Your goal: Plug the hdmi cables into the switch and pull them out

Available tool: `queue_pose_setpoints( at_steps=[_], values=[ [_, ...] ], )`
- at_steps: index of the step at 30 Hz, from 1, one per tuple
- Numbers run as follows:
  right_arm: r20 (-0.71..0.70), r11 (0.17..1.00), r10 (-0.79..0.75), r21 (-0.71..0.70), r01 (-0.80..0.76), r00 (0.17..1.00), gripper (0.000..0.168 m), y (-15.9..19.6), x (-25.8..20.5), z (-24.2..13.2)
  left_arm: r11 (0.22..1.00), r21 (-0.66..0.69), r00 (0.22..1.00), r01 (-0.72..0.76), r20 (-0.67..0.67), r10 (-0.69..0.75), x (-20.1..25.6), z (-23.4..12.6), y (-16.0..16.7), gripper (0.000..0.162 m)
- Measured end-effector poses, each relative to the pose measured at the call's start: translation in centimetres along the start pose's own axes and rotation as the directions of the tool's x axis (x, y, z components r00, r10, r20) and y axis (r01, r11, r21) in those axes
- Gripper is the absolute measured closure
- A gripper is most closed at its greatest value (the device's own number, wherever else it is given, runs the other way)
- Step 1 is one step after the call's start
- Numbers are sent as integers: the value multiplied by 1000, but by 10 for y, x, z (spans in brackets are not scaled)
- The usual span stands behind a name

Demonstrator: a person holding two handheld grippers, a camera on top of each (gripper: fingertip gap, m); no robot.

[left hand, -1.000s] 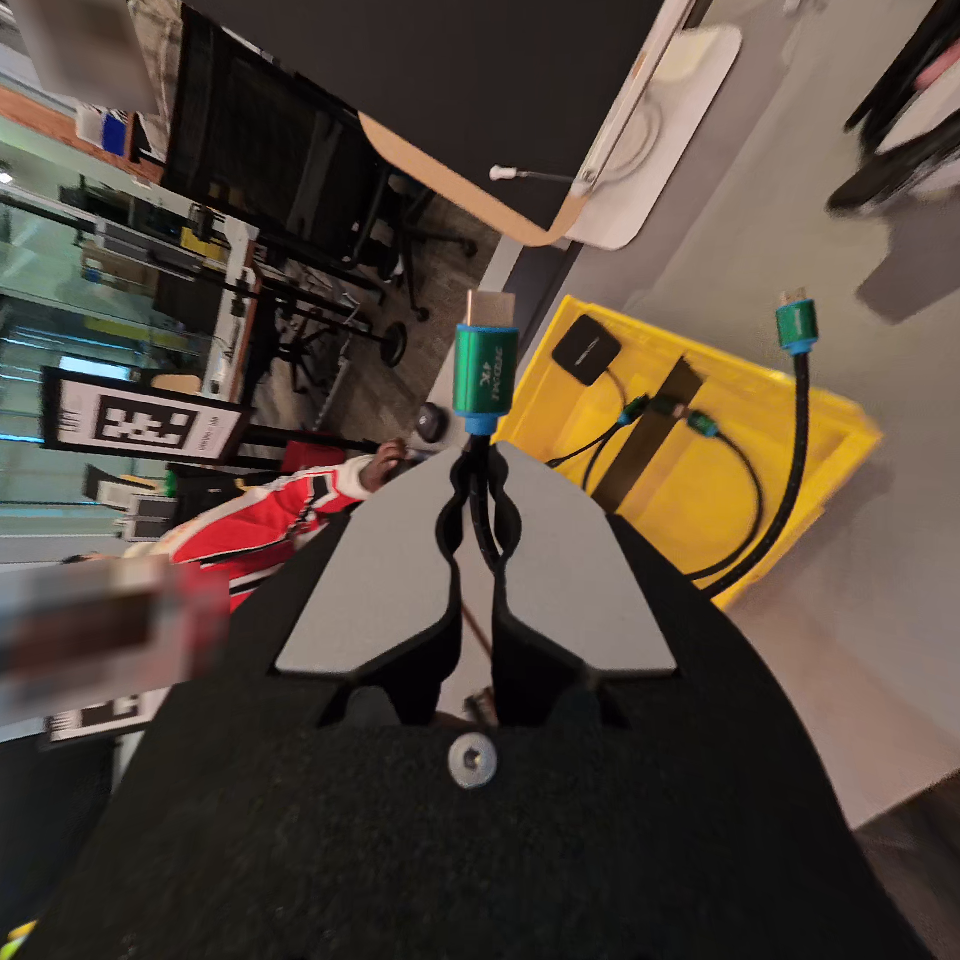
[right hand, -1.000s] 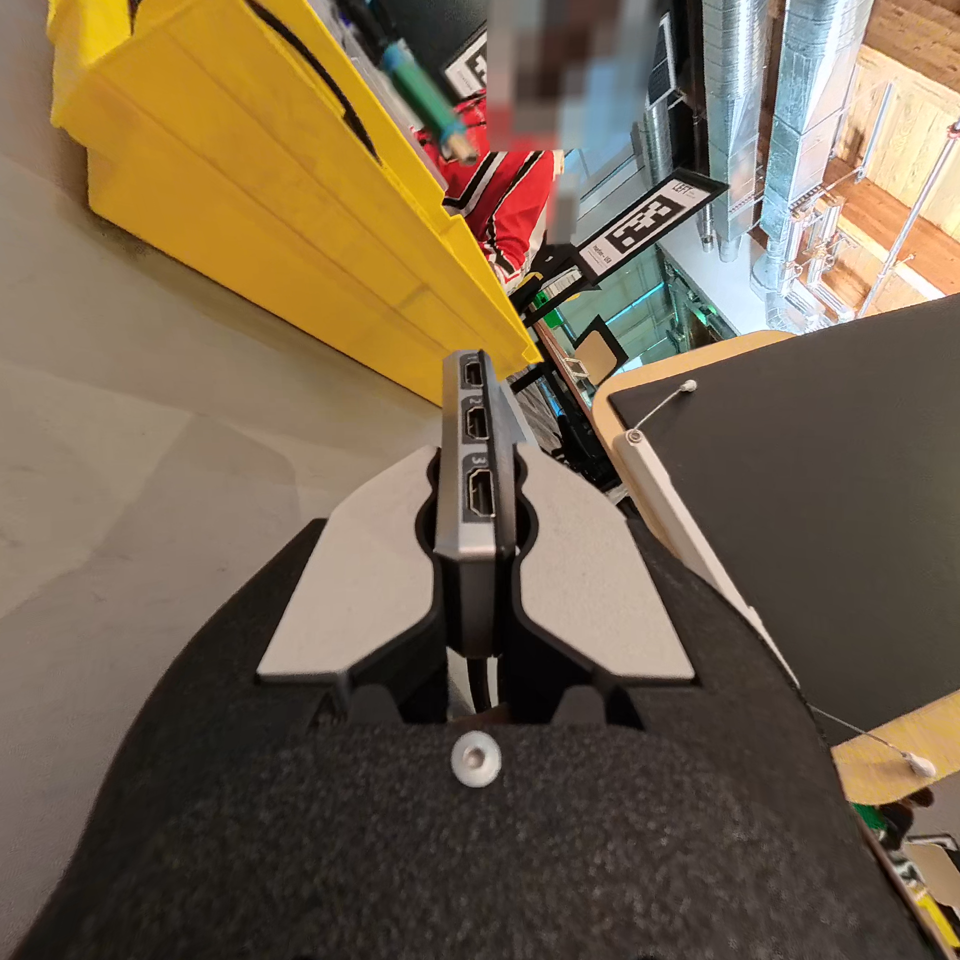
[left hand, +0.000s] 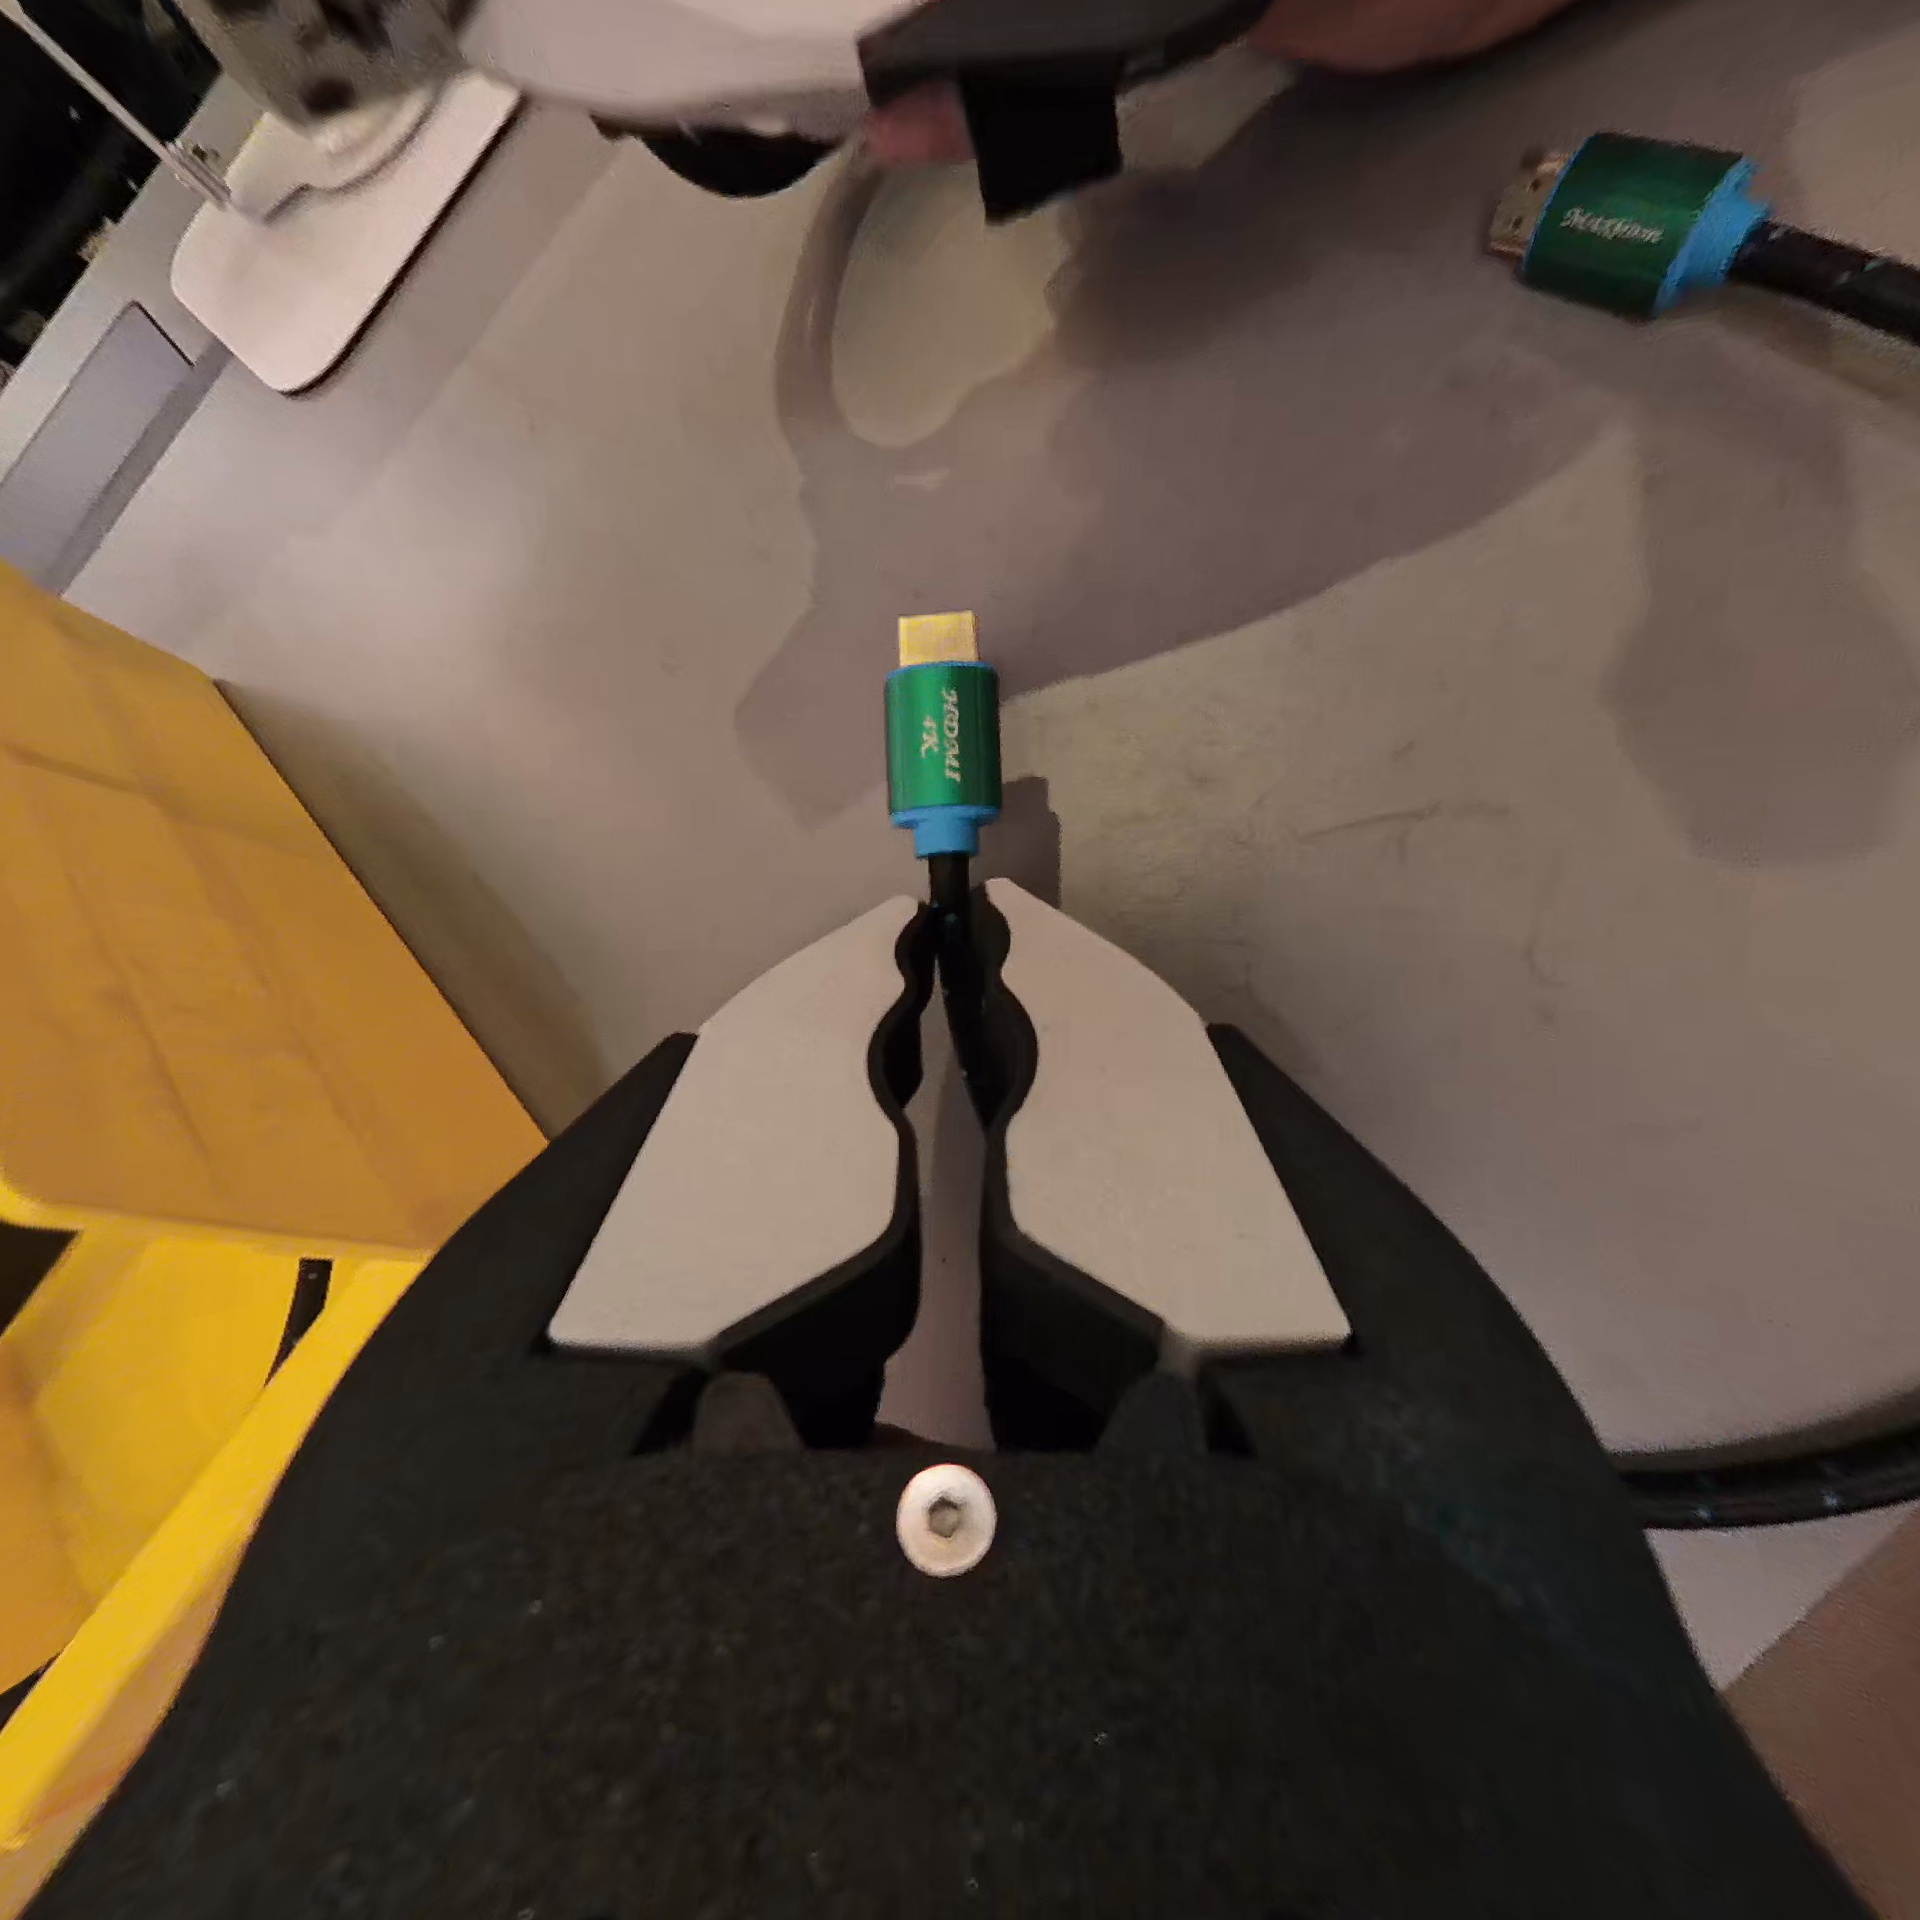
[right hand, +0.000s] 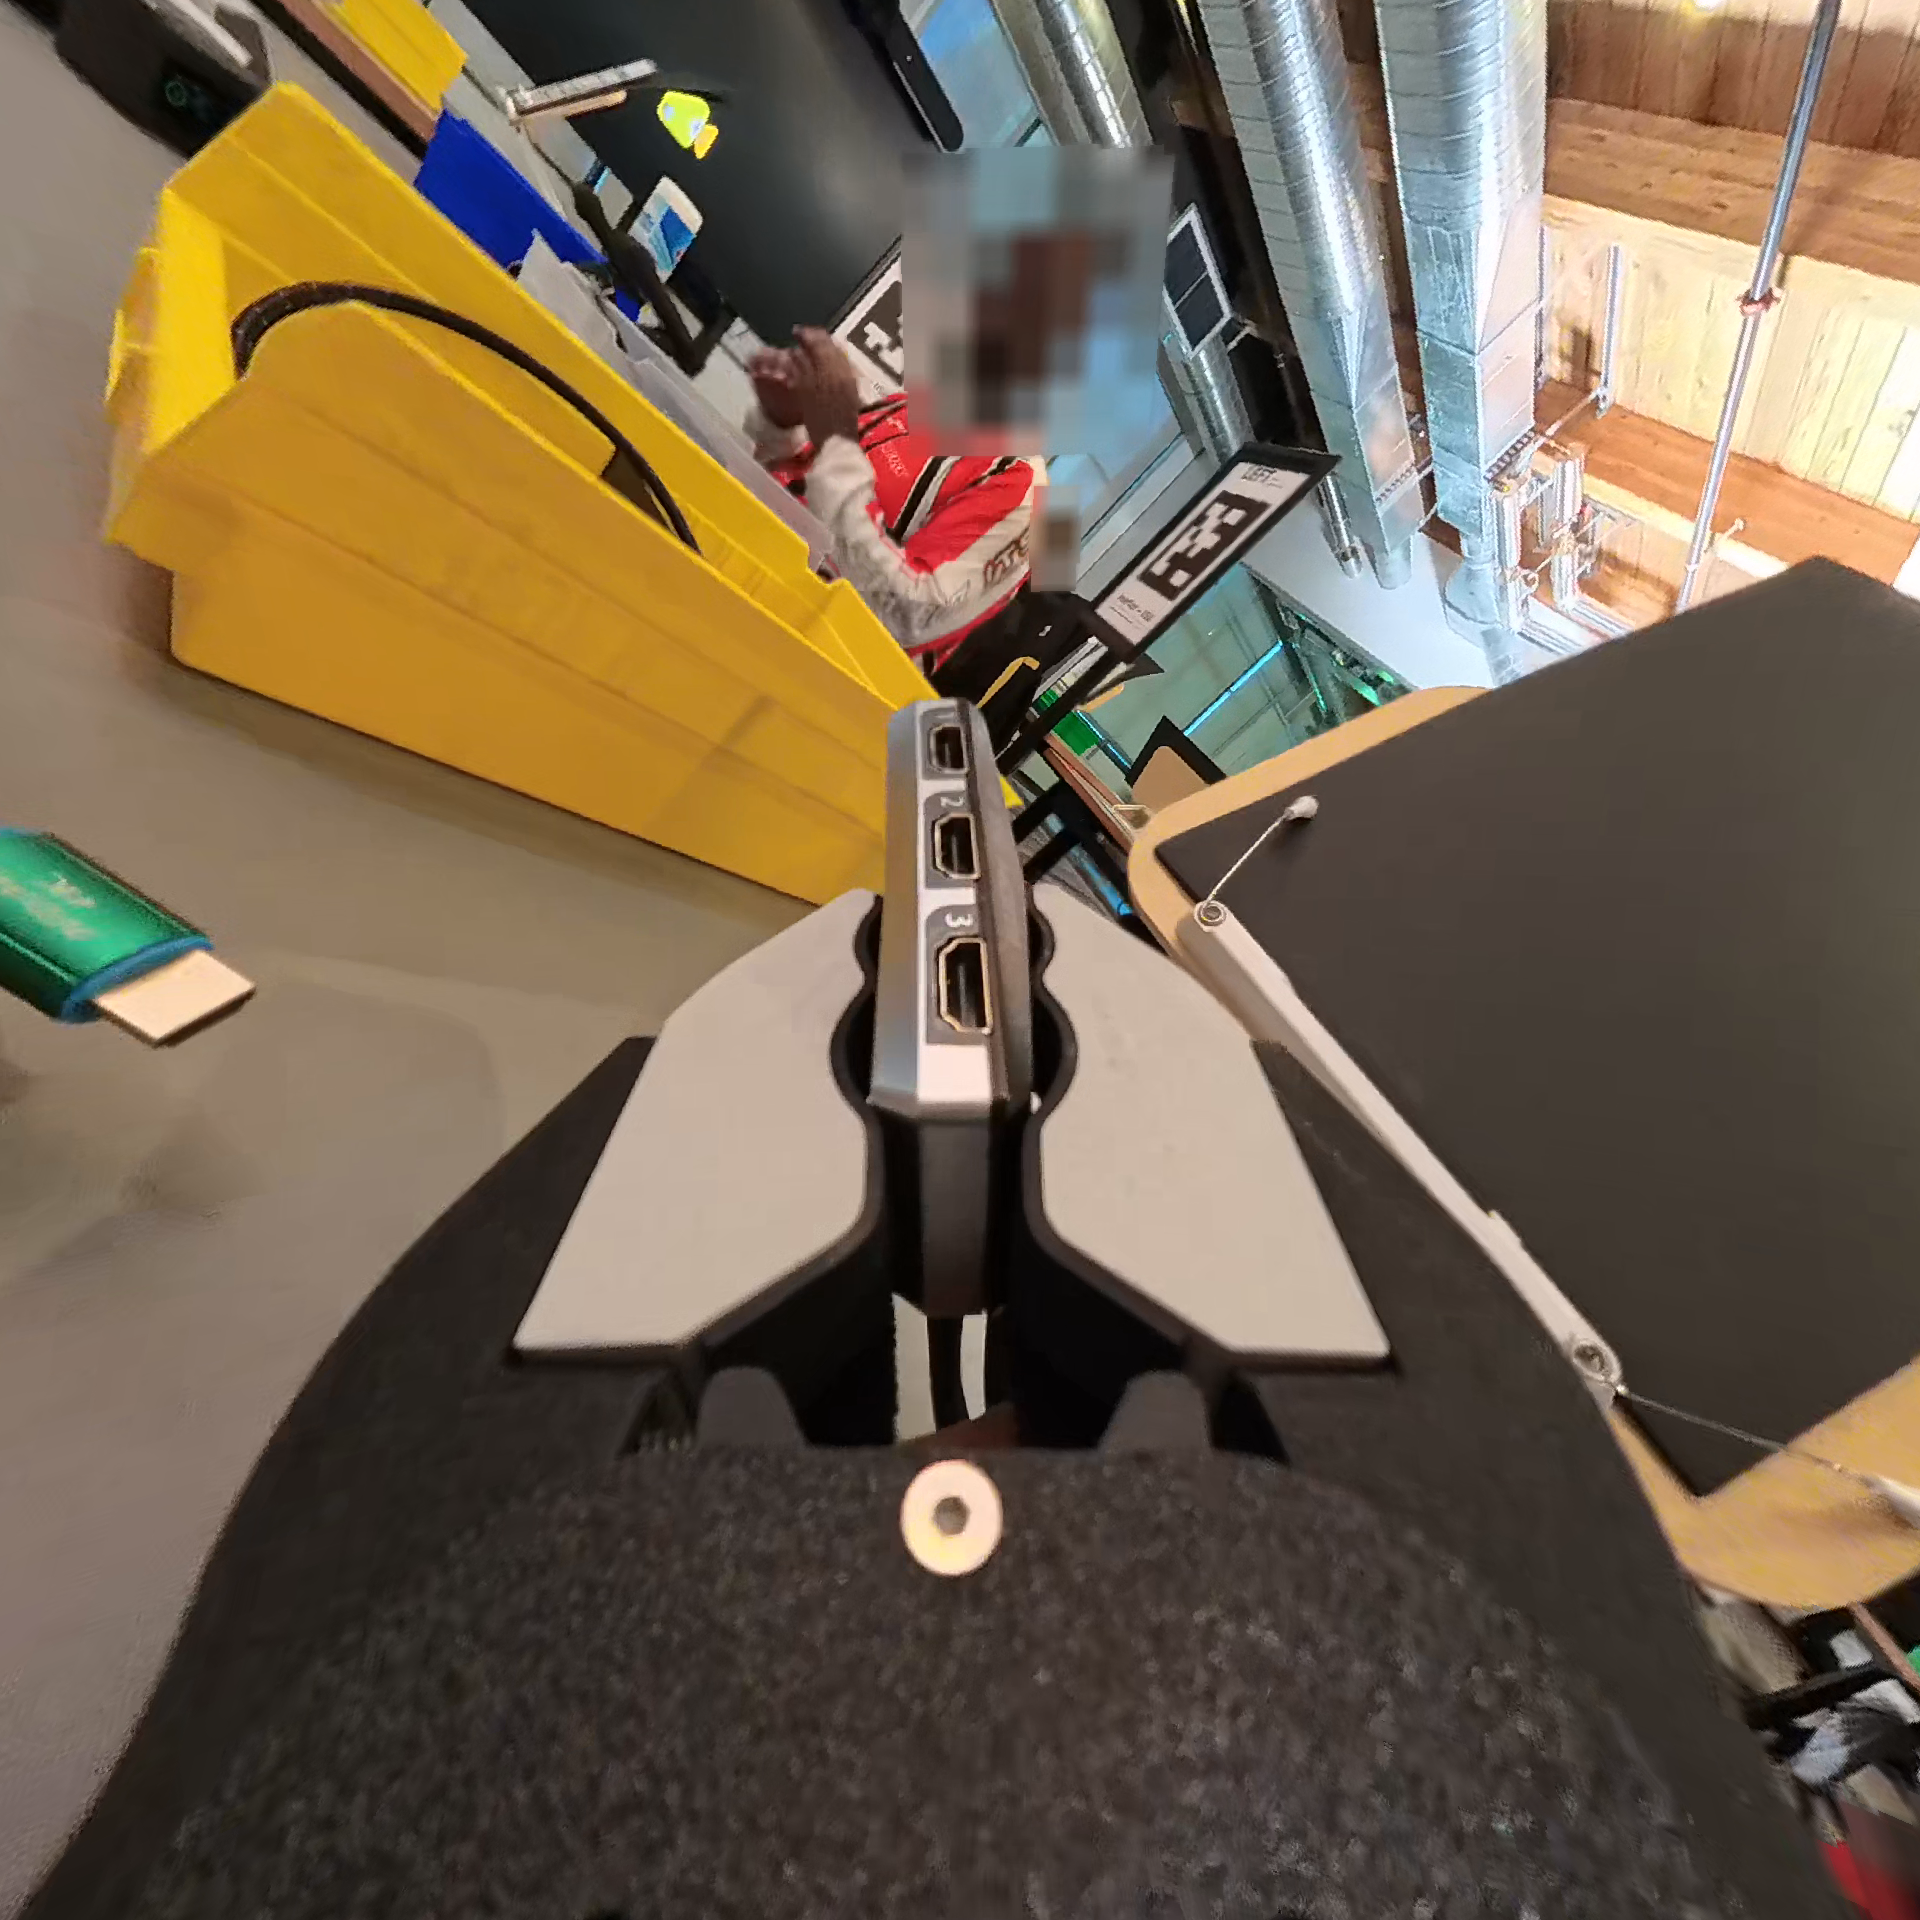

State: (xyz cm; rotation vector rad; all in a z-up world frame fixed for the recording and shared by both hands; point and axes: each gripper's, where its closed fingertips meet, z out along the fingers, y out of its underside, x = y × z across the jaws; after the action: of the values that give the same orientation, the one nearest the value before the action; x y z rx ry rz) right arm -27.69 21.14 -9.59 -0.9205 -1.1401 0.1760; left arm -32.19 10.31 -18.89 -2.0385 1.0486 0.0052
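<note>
Left gripper [left hand: 943, 914]: clamped on the black cable just behind the green plug [left hand: 941, 750]; gold tip points forward over the grey surface [left hand: 1351, 935].
Right gripper [right hand: 951, 935]: clamped on the switch [right hand: 951, 914], held edge-up, three empty ports in a row facing the camera.
Switch as landmark: a green plug [right hand: 99, 951] shows to its left, apart from it; the yellow bin [right hand: 468, 582] sits behind it.
Spare plug [left hand: 1621, 223]: lies on the surface, well apart from the held one.
Step in hand: likely bringing plug to port.
Doing it well: turn the flat gold tip to match the port's long side, line up straight, push gently; the grip on the cable may let the plug bend.
</note>
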Motion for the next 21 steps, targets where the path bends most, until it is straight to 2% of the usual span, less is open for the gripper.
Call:
queue_pose_setpoints(
  at_steps=[3, 7, 12, 21],
  values=[
    [20, 996, -83, -8, 84, 996, 146, -1, -11, 1, 998, 56, 1000, 29, -1, -29, -7, -8, -6, 156],
    [38, 985, -171, -20, 172, 985, 146, -1, -22, 2, 989, 90, 990, 119, -80, -112, -15, -24, -17, 157],
    [41, 954, -291, -64, 293, 956, 145, 5, -29, 5, 990, 36, 982, 138, -134, -132, -24, -25, -33, 157],
    [5, 865, -488, -131, 484, 873, 145, 6, -32, 8, 966, -52, 956, 253, -137, -258, -36, -13, -50, 156]
  ],
)
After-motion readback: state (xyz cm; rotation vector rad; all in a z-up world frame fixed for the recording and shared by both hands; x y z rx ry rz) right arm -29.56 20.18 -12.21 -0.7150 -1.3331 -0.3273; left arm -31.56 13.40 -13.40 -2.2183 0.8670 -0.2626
